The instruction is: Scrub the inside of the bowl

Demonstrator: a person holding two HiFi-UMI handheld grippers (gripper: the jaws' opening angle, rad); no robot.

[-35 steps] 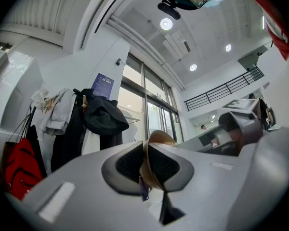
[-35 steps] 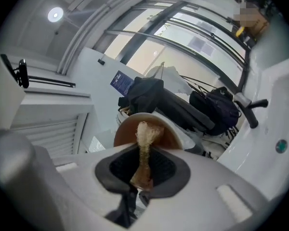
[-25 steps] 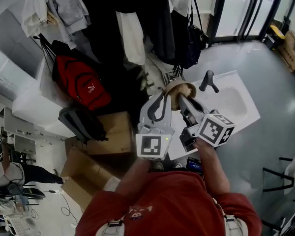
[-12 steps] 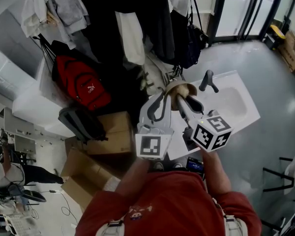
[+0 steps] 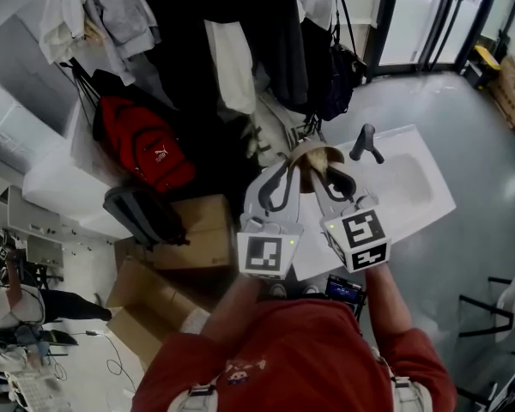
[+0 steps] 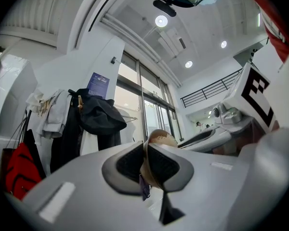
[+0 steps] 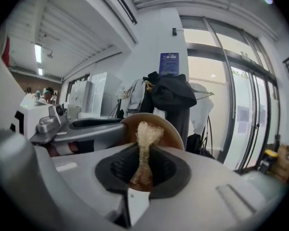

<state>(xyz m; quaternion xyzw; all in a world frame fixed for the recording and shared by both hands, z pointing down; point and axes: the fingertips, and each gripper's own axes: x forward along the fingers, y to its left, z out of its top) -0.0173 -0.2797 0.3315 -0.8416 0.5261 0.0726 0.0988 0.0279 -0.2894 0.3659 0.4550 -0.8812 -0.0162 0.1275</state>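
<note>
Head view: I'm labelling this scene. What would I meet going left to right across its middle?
In order: red backpack → bowl → faucet → sink basin.

Grey floor (image 5: 489,170) below me, smooth w/ a dull shine. White sink counter (image 5: 438,194) in front, black tap (image 5: 365,142) at its back edge. Behind that, a rack of clothes (image 5: 266,33), mostly dark coats plus a few white & grey pcs; black bag (image 5: 335,80) hangs at the rack's R end. Red backpack (image 5: 142,148) off to my L, cardboard boxes (image 5: 193,230) on the floor near it. Tall glass doors (image 5: 429,11) w/ dark frames on the R, daylight coming thru. Walls white, blue poster (image 7: 169,64) high up beside the glass. Ceiling white w/ round lights (image 6: 160,20); strip lights (image 7: 38,53) over the adj. area. Upper-level railing (image 6: 209,86) in the bkgd.
</note>
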